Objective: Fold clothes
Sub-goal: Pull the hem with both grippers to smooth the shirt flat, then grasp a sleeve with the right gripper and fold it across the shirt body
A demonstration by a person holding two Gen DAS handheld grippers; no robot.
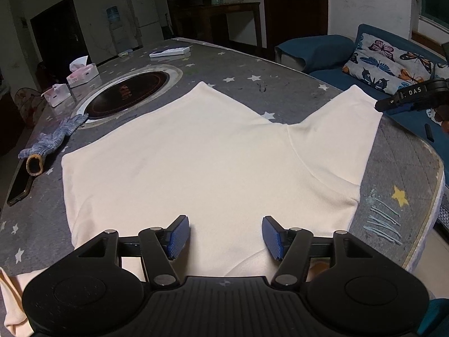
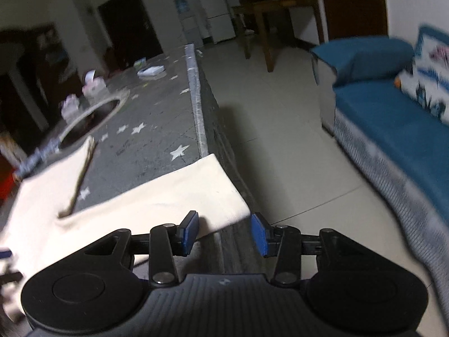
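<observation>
A cream T-shirt [image 1: 196,154] lies spread flat on the grey star-printed table cover [image 1: 252,67]. One sleeve [image 1: 345,129] reaches out to the table's right edge. My left gripper [image 1: 226,236] hovers over the shirt's near part. It is open, with only flat cloth under the blue pads. My right gripper [image 2: 224,233] is open at the table's edge. The end of the sleeve [image 2: 179,196] lies just ahead of its left pad [image 2: 189,233], and nothing is pinched. In the left wrist view the right gripper [image 1: 407,98] shows at the far right, beside the sleeve tip.
On the table's left are a knitted glove [image 1: 56,137], a dark phone [image 1: 19,185] and tissue boxes [image 1: 82,73]. Behind the shirt is a round inset hob [image 1: 126,95], with a white flat box [image 1: 168,52] further back. Right of the table are tiled floor [image 2: 280,140] and a blue sofa [image 2: 393,129].
</observation>
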